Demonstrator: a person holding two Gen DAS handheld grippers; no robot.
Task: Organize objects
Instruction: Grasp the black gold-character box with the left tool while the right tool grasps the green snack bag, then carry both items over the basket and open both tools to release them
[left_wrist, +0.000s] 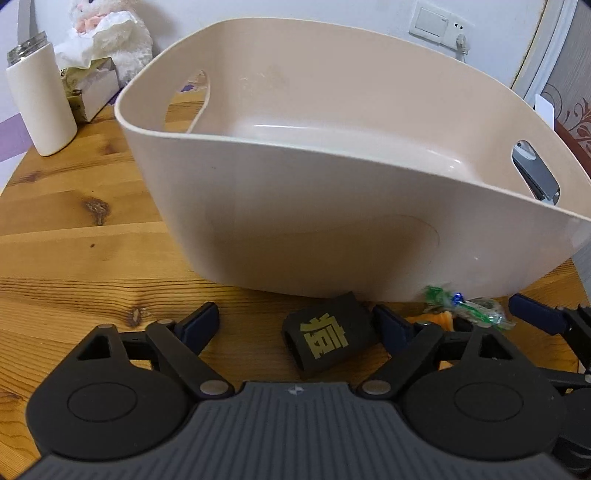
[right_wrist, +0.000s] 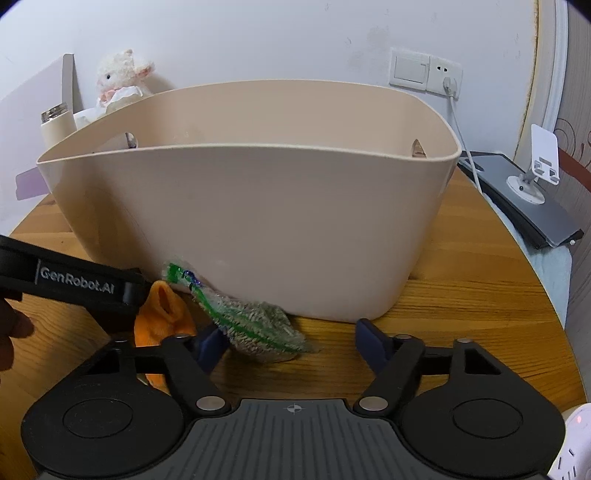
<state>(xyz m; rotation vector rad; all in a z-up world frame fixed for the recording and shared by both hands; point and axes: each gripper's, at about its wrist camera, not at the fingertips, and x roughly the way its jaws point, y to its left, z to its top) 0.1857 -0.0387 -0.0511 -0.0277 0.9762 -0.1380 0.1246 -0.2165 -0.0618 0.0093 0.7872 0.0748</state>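
The beige bin (left_wrist: 332, 155) stands on the wooden worktop (left_wrist: 74, 240), well ahead of both grippers. The left gripper (left_wrist: 295, 321) has its fingers spread wide, a black sleeve (left_wrist: 328, 336) lying between them. The right gripper (right_wrist: 291, 339) is equally spread, a green-striped bag (right_wrist: 255, 328) between its fingers. Only the right view shows the orange cloth (right_wrist: 162, 314) clearly.

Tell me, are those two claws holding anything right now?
No. The left gripper is open around a black sleeve; the right gripper is open beside a clear bag.
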